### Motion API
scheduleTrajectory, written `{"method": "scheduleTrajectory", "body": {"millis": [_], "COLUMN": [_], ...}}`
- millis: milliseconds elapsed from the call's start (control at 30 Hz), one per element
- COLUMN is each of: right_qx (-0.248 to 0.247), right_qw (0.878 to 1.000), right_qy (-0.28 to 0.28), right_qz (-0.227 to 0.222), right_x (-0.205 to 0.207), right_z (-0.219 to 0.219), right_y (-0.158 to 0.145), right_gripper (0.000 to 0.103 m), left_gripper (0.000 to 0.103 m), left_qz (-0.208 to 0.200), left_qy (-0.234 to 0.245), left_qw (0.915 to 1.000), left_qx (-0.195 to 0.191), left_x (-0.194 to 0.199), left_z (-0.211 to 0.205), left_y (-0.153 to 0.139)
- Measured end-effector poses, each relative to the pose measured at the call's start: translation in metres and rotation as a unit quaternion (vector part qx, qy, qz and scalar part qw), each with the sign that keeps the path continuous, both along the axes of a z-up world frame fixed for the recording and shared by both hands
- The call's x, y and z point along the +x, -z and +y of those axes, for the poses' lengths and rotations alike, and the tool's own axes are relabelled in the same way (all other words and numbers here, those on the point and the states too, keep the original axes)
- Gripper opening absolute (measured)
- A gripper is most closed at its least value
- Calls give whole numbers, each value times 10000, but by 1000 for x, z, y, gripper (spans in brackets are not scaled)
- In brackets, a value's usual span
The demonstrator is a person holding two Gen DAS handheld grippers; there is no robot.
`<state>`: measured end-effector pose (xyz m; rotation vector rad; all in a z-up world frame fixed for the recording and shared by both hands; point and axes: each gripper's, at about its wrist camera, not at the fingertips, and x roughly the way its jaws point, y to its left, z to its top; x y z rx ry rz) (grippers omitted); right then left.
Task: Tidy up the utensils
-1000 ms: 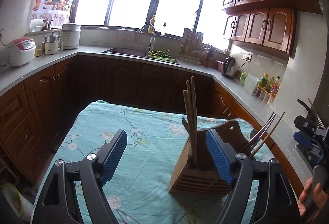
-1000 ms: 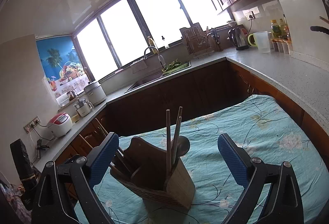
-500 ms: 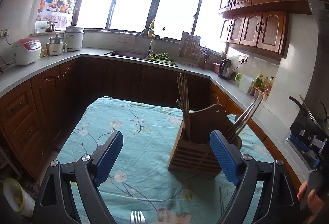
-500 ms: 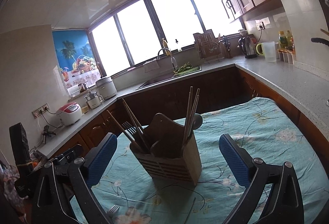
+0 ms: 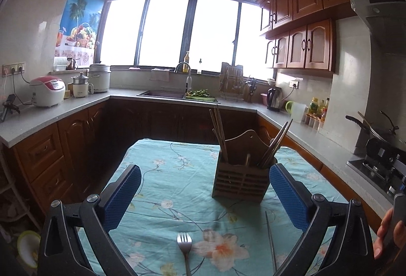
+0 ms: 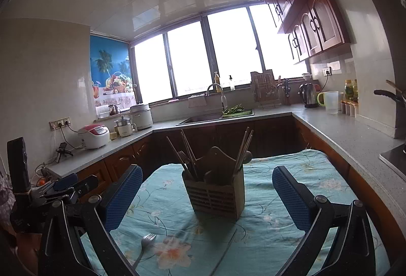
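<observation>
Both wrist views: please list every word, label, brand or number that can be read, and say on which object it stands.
No text can be read in either view.
Rice cooker: front panel, too small to read.
Small white pot: dark mark on its side, blurred.
Bottles on the counter: labels too small.
Poster: fruit and palm picture only, no words visible.
Utensil holder, fork: no markings seen.
</observation>
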<state>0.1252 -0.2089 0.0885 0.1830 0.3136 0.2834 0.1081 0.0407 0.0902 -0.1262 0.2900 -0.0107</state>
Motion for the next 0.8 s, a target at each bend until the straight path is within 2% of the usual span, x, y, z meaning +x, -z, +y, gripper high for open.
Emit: {"method": "scheduleTrajectory", "body": {"millis": [200,400,633,800], "right_qx": [-446,-586,-612,-625], "right_qw": [9986,9968,9963,9962], "right_qy": [126,237,395,480], "right_qz": [256,493,461,384], "right_x": [-39,-63,-86,-97], "right_z": [10,12,5,-1], "right_y": [58,89,96,98], "right_gripper": [103,103,103,103], "left_gripper": [102,102,102,102], "left_qz": [63,188,427,370], "left_qy": [50,-25,12,-78], "left_qw": [10000,9996,9987,9983], "left_qx": [55,213,272,454], "left_x": [-36,-66,-86,-100], "left_z": [-12,-26,-30,-31], "left_y": [50,83,92,85]}}
